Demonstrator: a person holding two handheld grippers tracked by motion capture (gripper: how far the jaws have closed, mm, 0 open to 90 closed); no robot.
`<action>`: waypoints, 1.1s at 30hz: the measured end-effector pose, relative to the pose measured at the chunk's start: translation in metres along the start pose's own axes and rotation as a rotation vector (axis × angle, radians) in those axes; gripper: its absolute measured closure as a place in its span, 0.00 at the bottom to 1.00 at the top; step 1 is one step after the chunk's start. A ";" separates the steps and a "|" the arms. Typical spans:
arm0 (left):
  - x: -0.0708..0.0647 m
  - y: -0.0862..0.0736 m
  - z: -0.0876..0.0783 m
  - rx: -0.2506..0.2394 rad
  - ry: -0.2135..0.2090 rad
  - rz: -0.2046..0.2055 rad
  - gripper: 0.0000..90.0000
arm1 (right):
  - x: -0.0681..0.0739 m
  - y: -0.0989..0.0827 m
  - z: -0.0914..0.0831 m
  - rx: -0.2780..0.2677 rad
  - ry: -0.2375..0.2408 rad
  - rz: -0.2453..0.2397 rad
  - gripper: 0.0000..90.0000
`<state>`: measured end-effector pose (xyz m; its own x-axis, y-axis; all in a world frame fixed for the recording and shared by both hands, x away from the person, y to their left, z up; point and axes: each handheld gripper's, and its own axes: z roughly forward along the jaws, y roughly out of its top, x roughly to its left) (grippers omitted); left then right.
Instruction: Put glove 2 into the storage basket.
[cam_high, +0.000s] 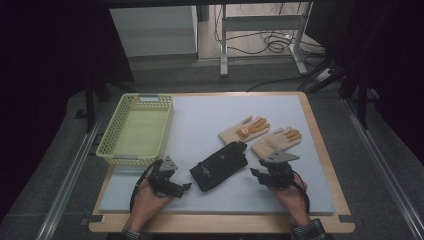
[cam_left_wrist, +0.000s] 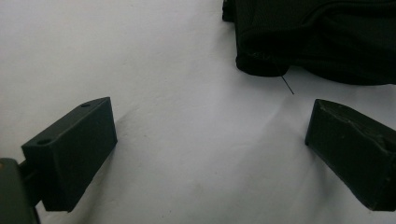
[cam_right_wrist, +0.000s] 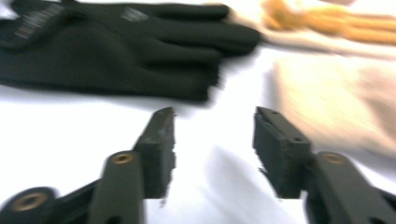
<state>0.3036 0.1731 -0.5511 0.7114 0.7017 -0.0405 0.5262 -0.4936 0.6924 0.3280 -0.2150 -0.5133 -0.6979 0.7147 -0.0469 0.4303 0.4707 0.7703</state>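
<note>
A black glove (cam_high: 220, 165) lies on the white mat (cam_high: 200, 120) in the middle near the front. Two beige gloves with orange fingertips lie behind it: one (cam_high: 245, 129) at centre right, the other (cam_high: 276, 140) further right. My left gripper (cam_high: 185, 187) rests on the mat left of the black glove (cam_left_wrist: 317, 37), jaws wide apart with bare mat between them. My right gripper (cam_high: 256, 173) sits right of the black glove (cam_right_wrist: 121, 46), below the nearer beige glove (cam_right_wrist: 327, 98). Its jaws are open and nothing is between them.
A yellow-green plastic basket (cam_high: 136, 129) stands on the left side of the table, with nothing in it. The wooden table edge (cam_high: 220, 224) runs along the front. Metal frame legs and cables are on the floor behind the table.
</note>
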 end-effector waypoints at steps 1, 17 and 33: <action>0.000 0.000 0.000 0.000 0.000 0.000 0.02 | -0.005 -0.003 -0.002 0.006 -0.013 0.004 0.46; -0.002 0.000 -0.001 0.003 -0.016 0.017 0.00 | -0.040 -0.026 0.001 0.078 -0.068 0.047 0.16; -0.016 0.039 -0.017 -0.032 -0.114 0.061 0.00 | -0.040 -0.026 0.000 0.077 -0.068 0.048 0.16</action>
<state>0.3041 0.1515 -0.5111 0.7910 0.6068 -0.0782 0.4667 -0.5157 0.7185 0.3449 -0.2554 -0.5317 -0.6360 0.7696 -0.0565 0.5069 0.4718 0.7214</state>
